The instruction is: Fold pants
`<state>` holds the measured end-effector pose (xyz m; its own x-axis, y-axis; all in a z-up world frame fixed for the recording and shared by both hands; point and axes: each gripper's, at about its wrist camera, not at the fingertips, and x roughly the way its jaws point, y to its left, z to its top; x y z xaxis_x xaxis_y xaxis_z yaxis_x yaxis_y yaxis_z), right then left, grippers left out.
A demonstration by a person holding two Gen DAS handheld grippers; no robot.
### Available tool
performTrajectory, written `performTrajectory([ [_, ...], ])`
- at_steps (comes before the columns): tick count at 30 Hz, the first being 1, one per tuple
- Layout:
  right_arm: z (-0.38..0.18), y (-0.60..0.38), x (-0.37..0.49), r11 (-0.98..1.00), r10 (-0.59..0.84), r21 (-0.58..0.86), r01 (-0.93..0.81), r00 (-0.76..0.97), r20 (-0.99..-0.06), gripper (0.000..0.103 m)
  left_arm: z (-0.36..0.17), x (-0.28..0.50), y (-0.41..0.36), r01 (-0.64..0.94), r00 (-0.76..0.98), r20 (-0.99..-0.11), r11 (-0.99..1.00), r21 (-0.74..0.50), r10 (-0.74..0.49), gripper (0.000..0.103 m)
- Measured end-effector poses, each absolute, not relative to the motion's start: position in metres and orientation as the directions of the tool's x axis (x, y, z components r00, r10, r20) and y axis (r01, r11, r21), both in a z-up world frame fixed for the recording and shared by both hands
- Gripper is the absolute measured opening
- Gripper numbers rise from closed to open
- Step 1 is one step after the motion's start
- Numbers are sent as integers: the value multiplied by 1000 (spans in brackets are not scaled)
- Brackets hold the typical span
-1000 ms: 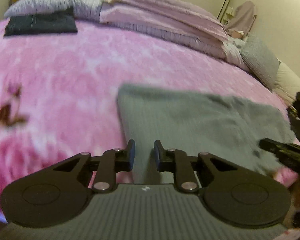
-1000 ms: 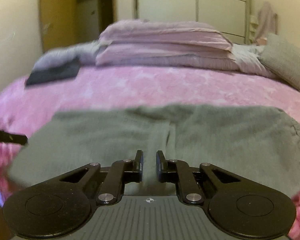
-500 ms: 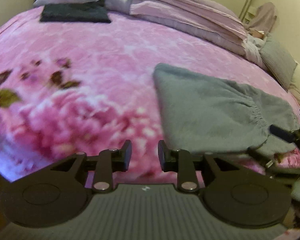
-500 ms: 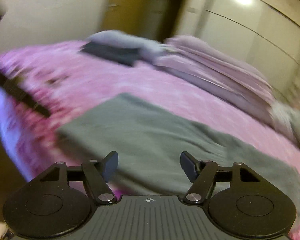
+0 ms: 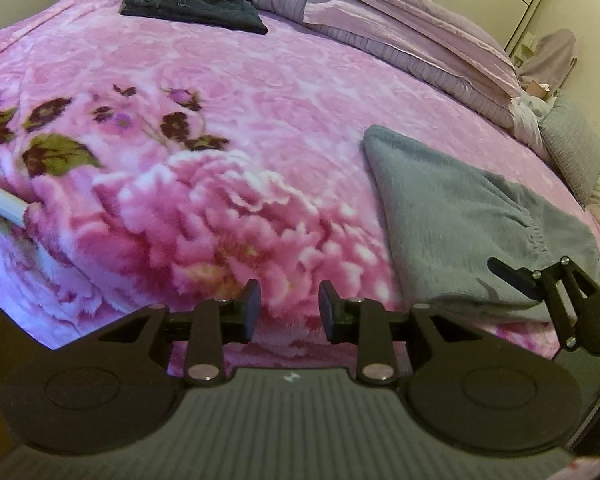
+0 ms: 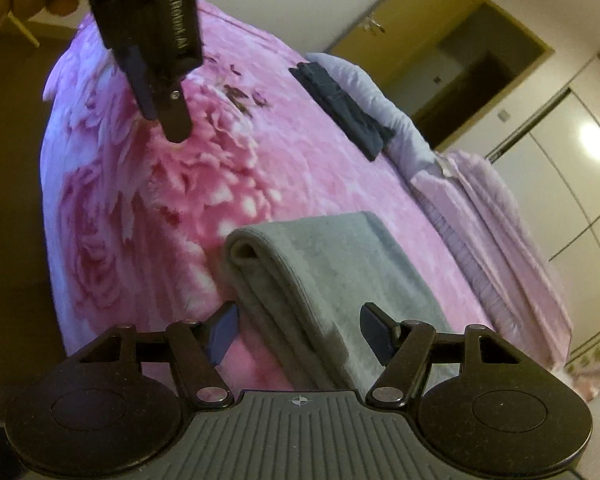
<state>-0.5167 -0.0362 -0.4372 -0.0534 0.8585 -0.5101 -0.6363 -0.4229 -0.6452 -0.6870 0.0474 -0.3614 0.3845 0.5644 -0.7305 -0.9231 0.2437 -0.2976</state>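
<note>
Both claws are spread and empty; the right claw straddles the folded gray pants near the bed's front edge, the left claw hovers beside, and a clumsy nudge could likely unroll the layers.

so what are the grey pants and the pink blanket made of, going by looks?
Grey pants: soft knit, likely fleece or sweatshirt jersey; matte, slightly fuzzy surface, thick rounded fold edge, gathered elastic band in the left wrist view. Pink blanket: plush, probably synthetic mink-style fleece; fluffy pile with slight sheen and printed flowers. Fibre content can't be confirmed.
</note>
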Motion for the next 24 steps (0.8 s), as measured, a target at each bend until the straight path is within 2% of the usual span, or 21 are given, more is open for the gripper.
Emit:
performTrajectory([
  [4, -442, -25, -521, -422, 858, -627, -655, -63, -511, 55, -364, -684, 53, -919, 394, -733, 246, -308, 555, 26],
  [9, -455, -32, -533, -398, 892, -708, -584, -66, -447, 49, -364, -679, 58, -919, 393, -735, 247, -306, 552, 26],
  [10, -458, -34, -534, -402, 896, -723, -562, -77, -438, 31, -363, -678, 59, -920, 393, -735, 247, -306, 552, 26],
  [12, -457, -35, -530, -398, 896, -701, -591, -89, -434, 16, -360, -674, 59, -918, 398, -732, 249, -310, 553, 26],
  [15, -425, -34, -509, -334, 917, -562, -757, -121, -381, 14, -351, -666, 60, -913, 408, -716, 267, -309, 567, 26],
  [18, -374, -29, -465, -220, 939, -298, -929, -118, -324, 13, -334, -651, 64, -903, 430, -687, 295, -312, 587, 26],
  [21, -327, -30, -407, -83, 962, -41, -996, -70, -264, 13, -314, -624, 71, -883, 467, -649, 350, -313, 600, 26],
  [24, -294, -44, -346, 30, 981, 159, -987, -2, -196, 12, -292, -580, 78, -844, 530, -604, 434, -313, 595, 26],
])
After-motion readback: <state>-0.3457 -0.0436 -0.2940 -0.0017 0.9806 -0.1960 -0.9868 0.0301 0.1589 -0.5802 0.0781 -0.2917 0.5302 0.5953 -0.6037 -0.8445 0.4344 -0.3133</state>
